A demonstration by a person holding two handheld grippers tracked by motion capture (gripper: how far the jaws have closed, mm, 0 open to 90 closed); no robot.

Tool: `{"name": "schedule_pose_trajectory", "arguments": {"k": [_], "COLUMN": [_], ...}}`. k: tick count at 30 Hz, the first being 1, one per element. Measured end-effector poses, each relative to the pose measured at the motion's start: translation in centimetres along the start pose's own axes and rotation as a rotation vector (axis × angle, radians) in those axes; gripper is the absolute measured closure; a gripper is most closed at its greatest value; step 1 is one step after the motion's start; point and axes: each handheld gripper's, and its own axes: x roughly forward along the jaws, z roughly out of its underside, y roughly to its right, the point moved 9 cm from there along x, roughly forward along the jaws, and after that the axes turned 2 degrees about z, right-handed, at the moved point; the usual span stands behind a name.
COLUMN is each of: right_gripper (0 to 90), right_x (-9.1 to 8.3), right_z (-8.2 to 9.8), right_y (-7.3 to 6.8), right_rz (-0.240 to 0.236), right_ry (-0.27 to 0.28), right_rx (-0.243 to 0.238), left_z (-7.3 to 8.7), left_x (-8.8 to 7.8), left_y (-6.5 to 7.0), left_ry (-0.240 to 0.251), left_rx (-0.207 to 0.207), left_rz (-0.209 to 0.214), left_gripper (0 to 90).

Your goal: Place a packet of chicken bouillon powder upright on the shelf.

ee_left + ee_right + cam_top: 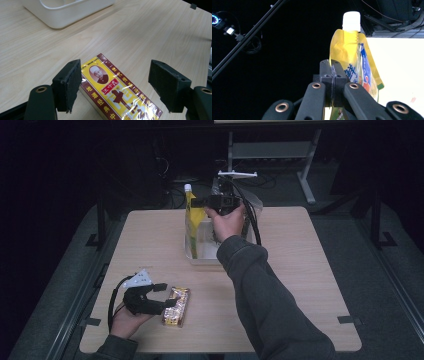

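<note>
A yellow and red packet [176, 306] [117, 92] wrapped in clear film lies flat near the table's front left. My left gripper [165, 296] [115, 77] stands open around its near end, one pad on each side and neither touching it. A yellow drink pouch [191, 220] [347, 50] with a white cap stands upright at the left end of a white tub [200, 260]. My right gripper [201, 201] [333, 72] is shut on the pouch's upper edge, its pads pressed flat together on the thin film.
The white tub's corner [62, 17] sits just beyond the packet. The wooden table [300, 270] has bare room on its right half and along its left back. The person's right sleeve [270, 305] crosses the middle. Dark floor, cables and a stand lie behind the table.
</note>
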Motion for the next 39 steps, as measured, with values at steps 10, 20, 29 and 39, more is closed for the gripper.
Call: {"name": "schedule_pose_trajectory", "arguments": {"k": [10,20,29,39], "right_gripper": [89.3,89.3,89.3,89.3], "right_x": [1.5,2.6,3.5,4.2], "right_z": [-0.3,-0.3,0.1,0.5], "right_y": [0.7,1.7,2.5,2.8], "right_rz": [0.040,0.073,0.084,0.078], "right_ry": [0.022,0.033,0.040,0.045], "right_rx": [-0.012,-0.023,-0.037,-0.040], "left_z": [-0.1,-0.1,-0.1,-0.1], "left_x": [-0.1,-0.1,-0.2,-0.2], "left_y": [-0.1,0.0,-0.1,-0.1], "left_ry": [0.006,0.007,0.009,0.010], "left_rx": [-0.003,-0.005,-0.001,-0.001], "left_rz": [0.000,0.003,0.003,0.005], "left_gripper": [26.3,26.3,26.3,26.4]}}
